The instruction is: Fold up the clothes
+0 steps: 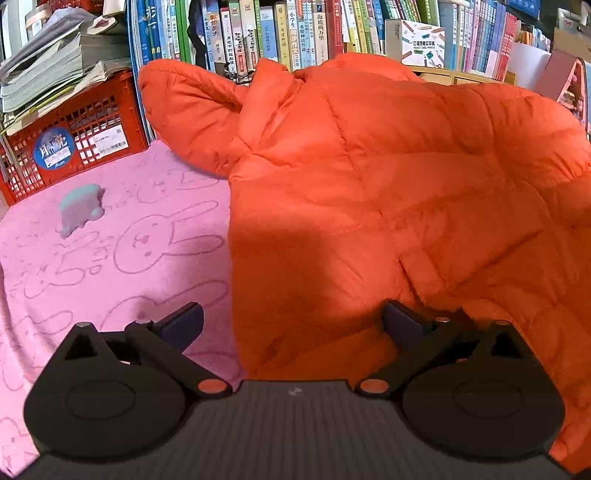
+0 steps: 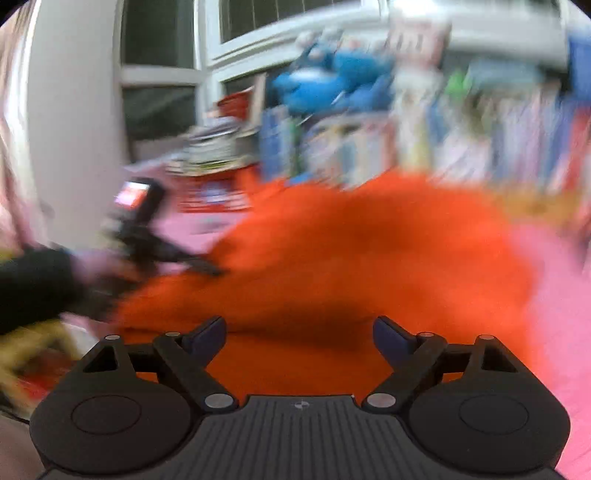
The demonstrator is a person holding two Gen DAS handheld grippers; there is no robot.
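Two views show my grippers over one puffy orange quilted down jacket (image 1: 388,192).

From the left wrist view, the jacket lies spread on a pink blanket printed with rabbit outlines (image 1: 110,258), filling the right and middle of the picture, with one padded part humped up toward a row of books on a shelf (image 1: 295,33). My left gripper (image 1: 291,321) stands released, its jaws wide apart with nothing pressed between them; one dark fingertip (image 1: 184,321) hovers over the pink blanket, the other over the jacket's near edge. A small grey and teal soft toy (image 1: 79,208) lies well apart on the blanket, near a red plastic lattice crate (image 1: 74,136) carrying stacked papers.

From the right wrist view, everything is blurred. The orange jacket (image 2: 351,258) sits heaped ahead. My right gripper (image 2: 299,334) is released, jaws spread above the fabric and gripping nothing. My left gripper (image 2: 207,267) reaches the jacket's edge, held by a hand (image 2: 96,269) in a dark sleeve.
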